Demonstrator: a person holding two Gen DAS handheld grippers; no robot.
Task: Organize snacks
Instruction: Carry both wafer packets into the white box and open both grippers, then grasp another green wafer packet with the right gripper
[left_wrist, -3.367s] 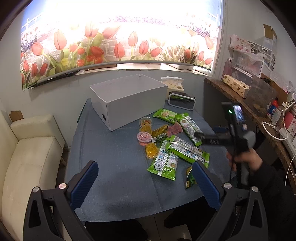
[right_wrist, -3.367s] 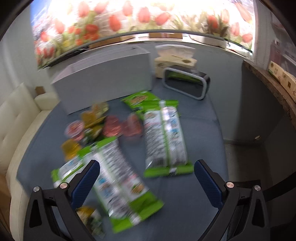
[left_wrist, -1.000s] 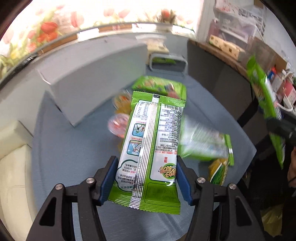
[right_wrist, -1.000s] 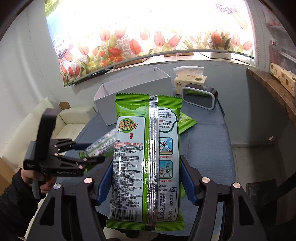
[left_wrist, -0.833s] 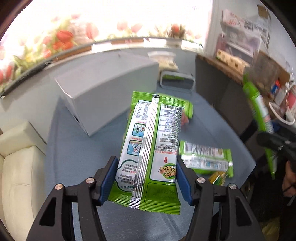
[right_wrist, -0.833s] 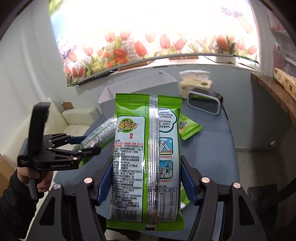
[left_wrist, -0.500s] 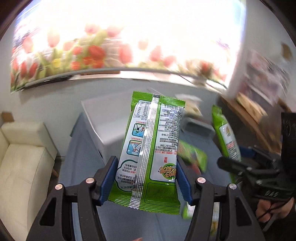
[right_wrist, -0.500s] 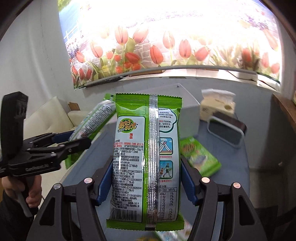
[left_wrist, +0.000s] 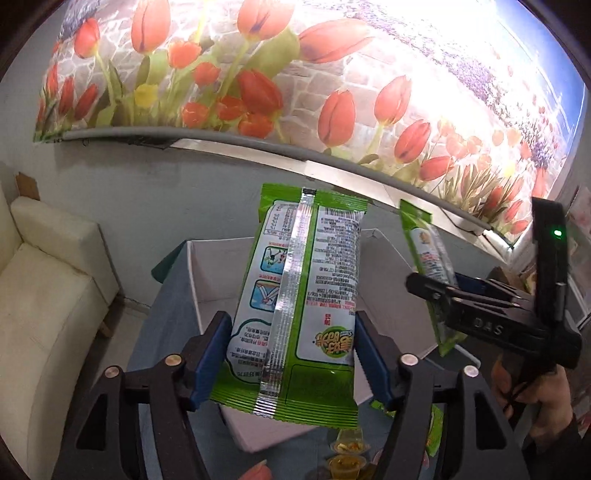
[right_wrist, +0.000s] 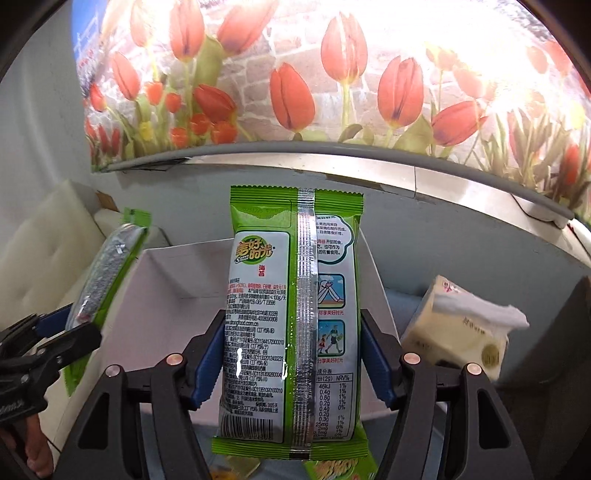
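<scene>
My left gripper (left_wrist: 291, 354) is shut on a green seaweed snack pack (left_wrist: 299, 306) and holds it upright above the open white box (left_wrist: 207, 273). My right gripper (right_wrist: 291, 354) is shut on a second green seaweed pack (right_wrist: 291, 317), also over the white box (right_wrist: 166, 295). In the left wrist view the right gripper (left_wrist: 436, 291) with its pack (left_wrist: 424, 258) is on the right. In the right wrist view the left gripper (right_wrist: 66, 325) with its pack (right_wrist: 107, 269) is on the left.
Yellow jelly cups (left_wrist: 347, 454) and another green pack (left_wrist: 432, 424) lie on the blue table below. A tissue pack (right_wrist: 461, 325) stands right of the box. A cream sofa (left_wrist: 44, 306) is at the left. The tulip mural wall (left_wrist: 295, 74) is behind.
Both grippers closed on seaweed packs, lifted them off the table and carried them forward to above the white box.
</scene>
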